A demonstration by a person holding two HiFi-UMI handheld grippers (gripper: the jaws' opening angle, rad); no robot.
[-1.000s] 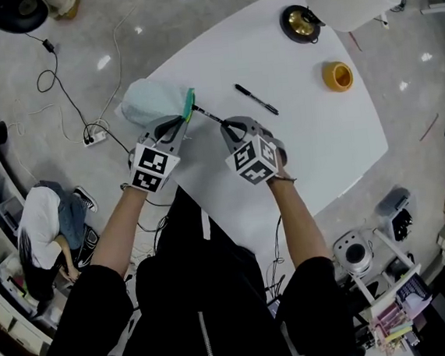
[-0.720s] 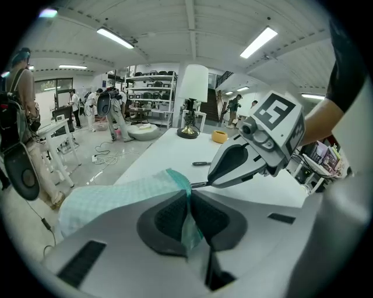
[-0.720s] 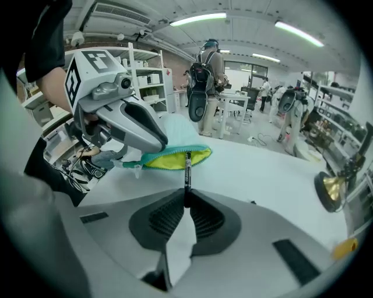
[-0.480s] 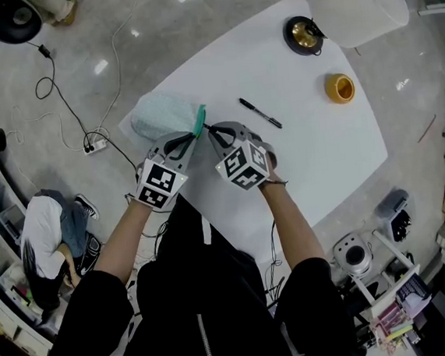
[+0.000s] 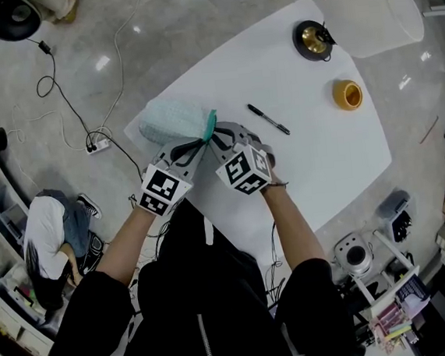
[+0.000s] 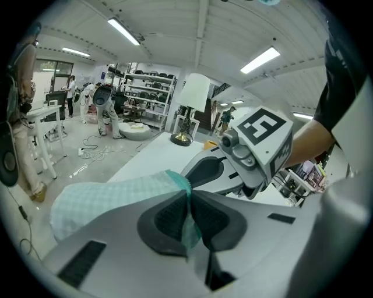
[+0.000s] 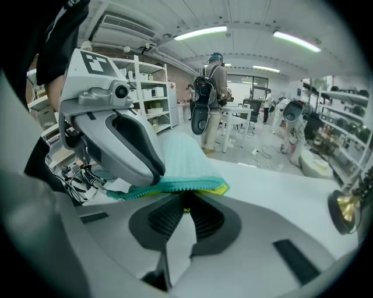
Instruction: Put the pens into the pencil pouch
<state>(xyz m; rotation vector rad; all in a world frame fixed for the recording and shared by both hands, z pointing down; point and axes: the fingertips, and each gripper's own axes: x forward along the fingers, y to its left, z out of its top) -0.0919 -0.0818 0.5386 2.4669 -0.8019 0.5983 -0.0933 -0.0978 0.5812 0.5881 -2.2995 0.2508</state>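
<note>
Pouch (image 5: 172, 121) pinched, right gripper (image 7: 187, 212) mostly hiding pen (image 7: 186, 205)

Grey shells were seen on the left gripper (image 5: 201, 142) and the right gripper (image 5: 216, 138). Black ribbed pads (image 6: 168, 219) were fitted inside, black-and-white marker cubes (image 5: 245, 169) behind. Black short sleeves (image 5: 94, 303) were worn further back.

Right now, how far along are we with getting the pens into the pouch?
Done: nothing confirmed; the pouch hides its contents. In hand: the left gripper pinches its open edge, and the right gripper, jaws shut, sits at its mouth. Left: one black pen lies on the table.
</note>
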